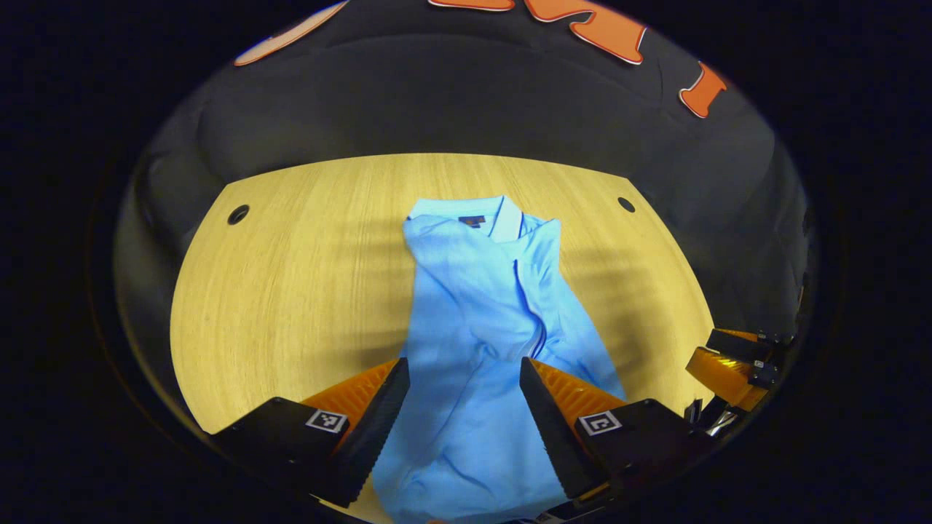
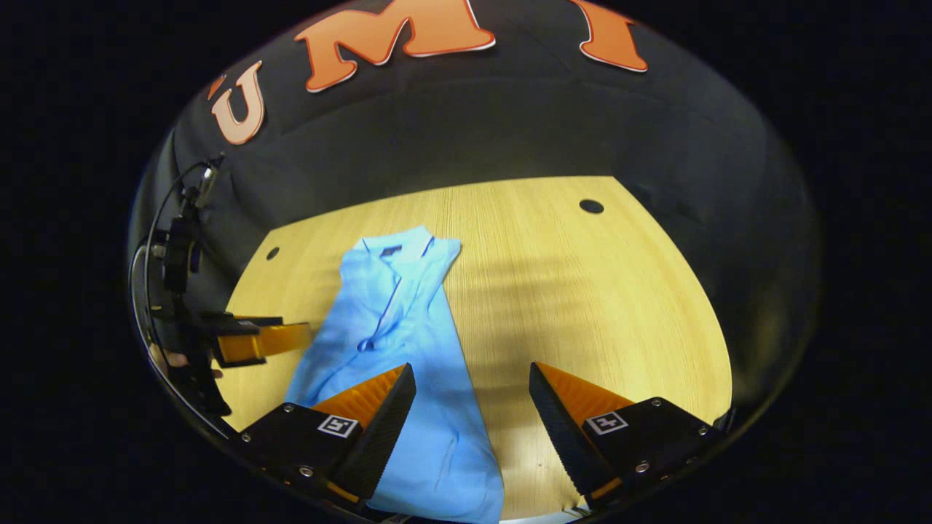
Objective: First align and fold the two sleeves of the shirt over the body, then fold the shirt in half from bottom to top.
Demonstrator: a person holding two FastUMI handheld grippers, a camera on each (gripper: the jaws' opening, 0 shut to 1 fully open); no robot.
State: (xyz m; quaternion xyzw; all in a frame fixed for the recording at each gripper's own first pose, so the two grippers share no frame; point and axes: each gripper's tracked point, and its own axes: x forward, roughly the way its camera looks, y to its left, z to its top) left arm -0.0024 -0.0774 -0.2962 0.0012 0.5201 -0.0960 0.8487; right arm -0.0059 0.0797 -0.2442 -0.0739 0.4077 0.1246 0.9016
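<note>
Both grippers, left (image 1: pixel 464 378) and right (image 2: pixel 472 386), hang released above the shirt (image 1: pixel 480 335); sleeves folded in, bottom fold pending.

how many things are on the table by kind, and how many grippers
shirt: 1
table: 1
round holes in the table top: 2, one and another
grippers: 2, left gripper and right gripper, both open
total: 6
</note>
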